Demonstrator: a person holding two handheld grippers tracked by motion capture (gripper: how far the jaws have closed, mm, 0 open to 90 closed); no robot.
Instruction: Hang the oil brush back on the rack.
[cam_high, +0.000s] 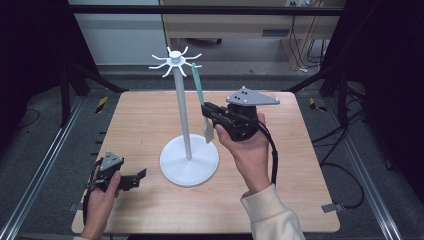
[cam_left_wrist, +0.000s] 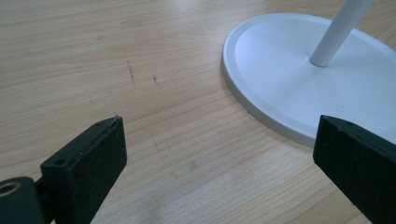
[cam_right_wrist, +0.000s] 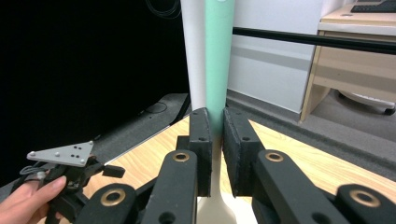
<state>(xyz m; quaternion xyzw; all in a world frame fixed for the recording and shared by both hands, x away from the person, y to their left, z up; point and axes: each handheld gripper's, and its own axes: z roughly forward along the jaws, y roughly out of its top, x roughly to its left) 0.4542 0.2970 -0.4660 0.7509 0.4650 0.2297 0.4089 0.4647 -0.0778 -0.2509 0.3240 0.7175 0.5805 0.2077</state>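
Here the right gripper (cam_high: 209, 113) clamps its jaws on the pale green spatula (cam_high: 198, 86), which hangs just beside the pole of the white hook stand (cam_high: 184, 116), its top up at the ring of hooks. The left gripper (cam_high: 134, 179) rests low on the table (cam_high: 140, 115) near the stand's round base, jaws wide apart and empty. The risk, I judge, is a sideways tug: the handle could snag on its hook and tip the unsteadied stand.

High view overhead; gripper views close — share stand (cam_high: 186, 125).
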